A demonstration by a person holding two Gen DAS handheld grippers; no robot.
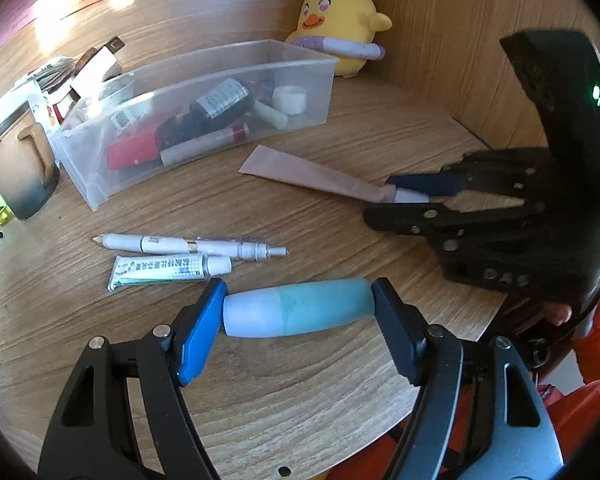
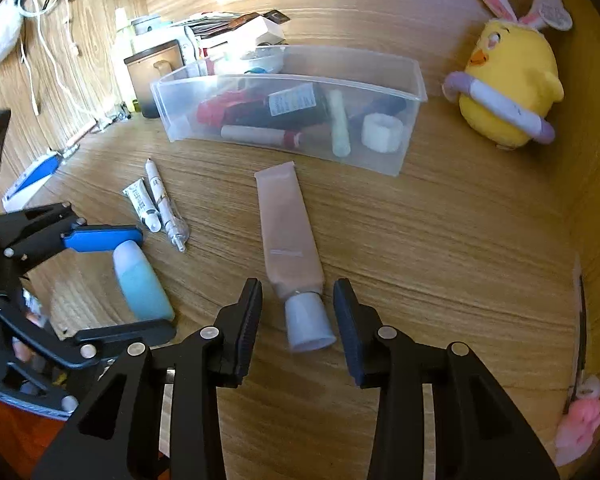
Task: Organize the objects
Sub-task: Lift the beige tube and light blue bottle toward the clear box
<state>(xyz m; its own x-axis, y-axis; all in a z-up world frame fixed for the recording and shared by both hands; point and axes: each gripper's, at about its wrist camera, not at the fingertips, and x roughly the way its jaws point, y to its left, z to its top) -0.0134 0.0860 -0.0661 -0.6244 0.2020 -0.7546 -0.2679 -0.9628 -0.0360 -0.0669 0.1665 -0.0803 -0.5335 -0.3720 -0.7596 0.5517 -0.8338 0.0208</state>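
Observation:
My left gripper [image 1: 299, 312] is shut end to end on a blue and white bottle [image 1: 300, 307] lying on the wooden table; the bottle also shows in the right wrist view [image 2: 142, 284]. My right gripper [image 2: 297, 320] is open, its fingers on both sides of the white cap of a beige tube [image 2: 288, 232] lying on the table, with gaps to the cap. The tube also shows in the left wrist view [image 1: 312, 174]. A clear plastic bin [image 1: 204, 92] holding several cosmetics stands behind. A white pen [image 1: 188, 245] and a small white tube [image 1: 168, 270] lie near the bottle.
A yellow plush chick [image 2: 508, 84] sits at the back right corner. A dark mug [image 1: 18, 168] and stacked boxes [image 1: 88, 68] stand left of the bin. Wooden walls close the back and right side. A pink item [image 2: 580, 428] hangs on the right wall.

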